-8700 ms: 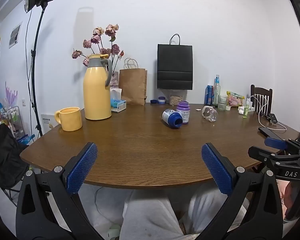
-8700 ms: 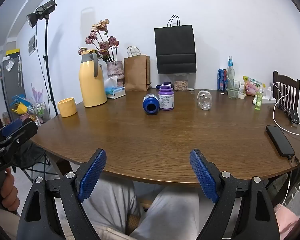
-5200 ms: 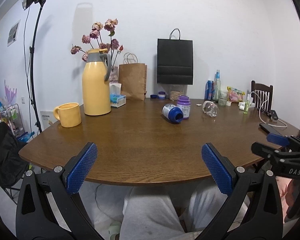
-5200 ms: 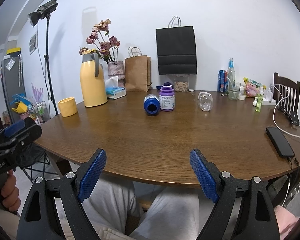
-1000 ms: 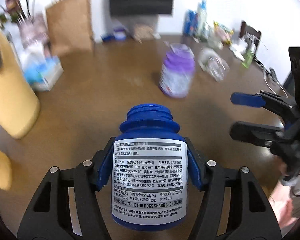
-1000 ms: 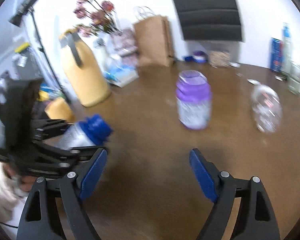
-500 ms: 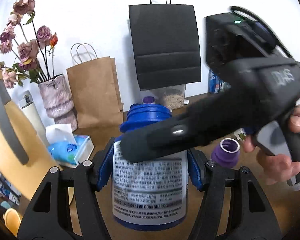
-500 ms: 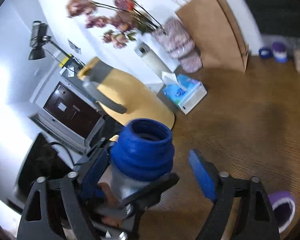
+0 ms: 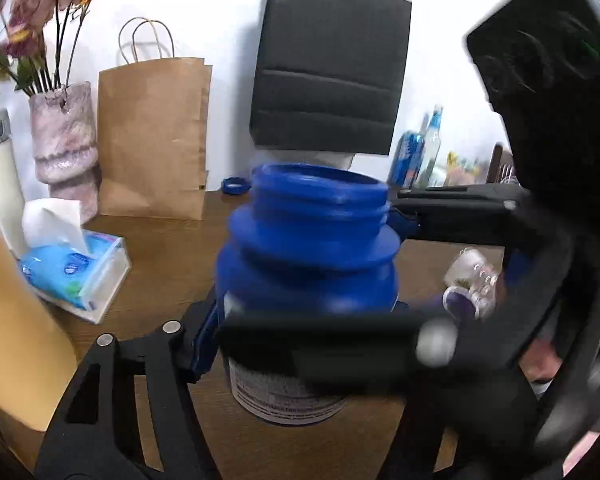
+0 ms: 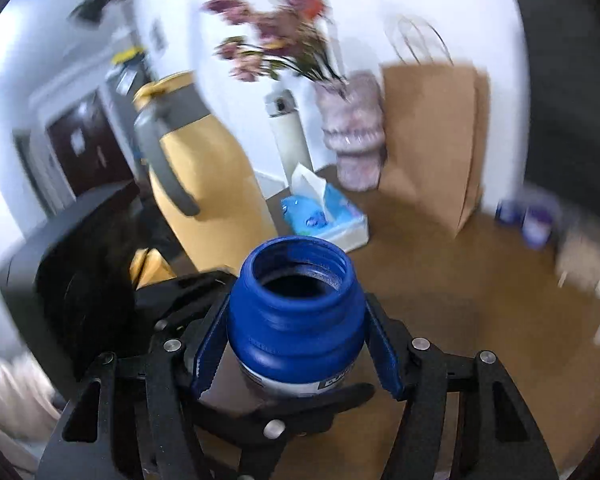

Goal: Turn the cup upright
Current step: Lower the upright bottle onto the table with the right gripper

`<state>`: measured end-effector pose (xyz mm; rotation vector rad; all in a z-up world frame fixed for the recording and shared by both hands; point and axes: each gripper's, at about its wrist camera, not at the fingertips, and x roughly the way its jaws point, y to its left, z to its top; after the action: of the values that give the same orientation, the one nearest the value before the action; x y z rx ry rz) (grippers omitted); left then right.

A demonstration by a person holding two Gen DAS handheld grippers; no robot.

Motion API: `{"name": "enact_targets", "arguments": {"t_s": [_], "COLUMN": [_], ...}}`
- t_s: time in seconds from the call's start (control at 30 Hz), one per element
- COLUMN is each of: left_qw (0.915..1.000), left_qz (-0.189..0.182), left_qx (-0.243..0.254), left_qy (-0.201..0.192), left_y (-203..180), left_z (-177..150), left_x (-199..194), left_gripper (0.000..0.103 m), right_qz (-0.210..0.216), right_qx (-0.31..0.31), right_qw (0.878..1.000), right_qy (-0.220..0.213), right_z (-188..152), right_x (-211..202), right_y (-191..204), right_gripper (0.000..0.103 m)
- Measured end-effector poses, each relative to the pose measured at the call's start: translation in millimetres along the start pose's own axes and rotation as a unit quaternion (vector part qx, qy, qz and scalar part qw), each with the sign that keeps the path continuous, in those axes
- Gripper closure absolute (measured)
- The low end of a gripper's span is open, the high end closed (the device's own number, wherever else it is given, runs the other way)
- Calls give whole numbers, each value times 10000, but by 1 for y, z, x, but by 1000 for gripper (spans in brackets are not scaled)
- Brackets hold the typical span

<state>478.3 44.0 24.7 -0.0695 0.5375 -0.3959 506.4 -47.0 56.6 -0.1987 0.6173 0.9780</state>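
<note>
The blue jar (image 10: 296, 312) stands mouth-up, long axis vertical, apparently resting on the table (image 10: 480, 300). The left gripper (image 9: 300, 344) is clamped on its body. The right gripper (image 10: 296, 344) brackets its shoulder crosswise, pads touching or nearly so; whether they grip cannot be told.

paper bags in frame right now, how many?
2. The brown paper bag stands at the table's back edge beside the vase; the black paper bag sits right of it by the wall. Others may be hidden.
</note>
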Motion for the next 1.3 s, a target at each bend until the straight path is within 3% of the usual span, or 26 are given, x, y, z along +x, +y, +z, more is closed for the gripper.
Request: {"name": "enact_targets", "arguments": {"t_s": [0.13, 0.37, 0.6, 0.73, 0.87, 0.93, 1.0, 1.07, 1.13, 1.3], "left_qw": [9983, 9982, 9975, 9990, 9998, 9997, 9980, 9938, 9880, 9790], "left_qz": [295, 331, 213, -70, -17, 169, 181, 424, 715, 1444], "left_qx": [289, -84, -69, -45, -61, -183, -432, -633, -850, -964], "left_qy": [-410, -497, -675, -435, -163, 72, 419, 812, 1075, 1066], "left_y": [-10, -6, -28, -39, -47, -48, -42, -36, -26, -11], "left_z": [4, -4, -21, -38, -54, -59, -69, -76, -84, -97], "left_x": [4, 35, 10, -2, -1, 2, 5, 7, 3, -17], "left_gripper": [42, 43, 42, 43, 41, 23, 20, 9, 7, 4], "right_qz": [-118, 92, -319, -881, -908, -1136, -1208, -1201, -1352, -1500], "right_qx": [-526, 151, 36, -209, -55, -153, -196, -113, -107, 161], "right_qw": [9983, 9991, 9975, 9944, 9949, 9923, 9912, 9918, 9900, 9885], "right_qy": [-222, -389, -629, -542, -431, -463, -501, -424, -386, -110], "right_z": [5, -11, -33, -58, -79, -88, -94, -99, -104, -115], "right_x": [-5, 10, -14, -22, -21, -19, -15, -7, 0, 13], "right_y": [-4, -42, -10, 23, 24, 26, 23, 18, 13, 0], "right_gripper": [35, 35, 35, 35, 35, 35, 35, 35, 35, 34]}}
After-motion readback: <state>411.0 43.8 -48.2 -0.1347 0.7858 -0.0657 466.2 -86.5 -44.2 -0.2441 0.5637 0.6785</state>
